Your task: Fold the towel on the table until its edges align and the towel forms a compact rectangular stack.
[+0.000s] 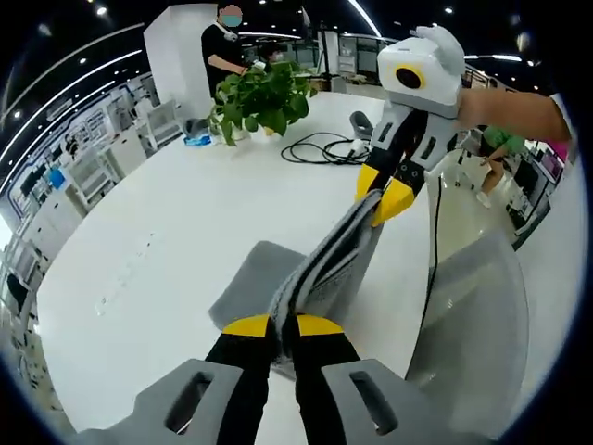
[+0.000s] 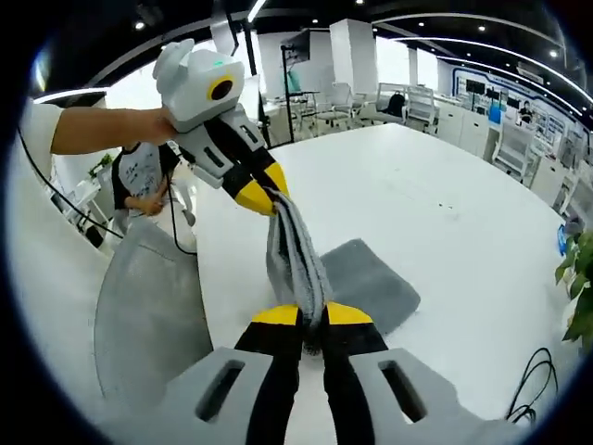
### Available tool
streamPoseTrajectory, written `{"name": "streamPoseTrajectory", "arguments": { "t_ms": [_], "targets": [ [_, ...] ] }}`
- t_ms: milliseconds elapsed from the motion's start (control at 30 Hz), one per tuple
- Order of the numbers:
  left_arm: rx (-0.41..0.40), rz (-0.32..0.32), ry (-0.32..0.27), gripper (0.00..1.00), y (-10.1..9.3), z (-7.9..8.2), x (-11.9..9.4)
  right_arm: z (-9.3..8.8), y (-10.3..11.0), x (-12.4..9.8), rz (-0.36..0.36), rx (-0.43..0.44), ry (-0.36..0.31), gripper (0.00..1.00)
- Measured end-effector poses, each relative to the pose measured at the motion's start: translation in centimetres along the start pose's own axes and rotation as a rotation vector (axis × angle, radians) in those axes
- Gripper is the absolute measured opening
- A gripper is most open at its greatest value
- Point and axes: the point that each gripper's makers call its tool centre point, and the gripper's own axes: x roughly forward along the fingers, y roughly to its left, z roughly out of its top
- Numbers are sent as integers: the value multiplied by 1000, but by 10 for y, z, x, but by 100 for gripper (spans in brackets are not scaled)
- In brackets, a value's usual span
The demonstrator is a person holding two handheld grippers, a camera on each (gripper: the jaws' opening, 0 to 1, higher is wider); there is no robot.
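Towel (image 1: 324, 264) is hanging stretched between my two claws, its lower part trailing down onto the tabletop (image 1: 157, 232) beside a grey chair back (image 1: 473, 315). I am keeping my left claw (image 1: 283, 324) pinched tight on one end of the cloth, and my right claw (image 2: 312, 313) is clamped on the other end. Each claw is also showing in the other's view, the right claw (image 1: 389, 193) up past the towel and the left claw (image 2: 261, 197) above the towel (image 2: 301, 260).

I am judging the main risk to be a slipping grip: the fabric is bunched into a rope, so one layer could be sliding out and the edges landing askew. Pulling too far toward the chair could be dragging the cloth off the tabletop's edge.

Beyond the towel, the white tabletop is carrying a potted plant (image 1: 259, 97) and a coiled black cable (image 1: 324, 148). Farther off, an open office with desks, ceiling lights and people is surrounding us.
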Motion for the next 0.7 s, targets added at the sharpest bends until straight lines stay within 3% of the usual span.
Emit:
{"name": "streamPoseTrajectory", "arguments": {
  "t_ms": [333, 700],
  "targets": [
    [-7, 34, 19, 8, 14, -1, 20, 0, -34, 16, -122, -87, 20, 6],
    [-87, 64, 45, 9, 34, -14, 44, -3, -63, 43, -163, -138, 42, 7]
  ]
}}
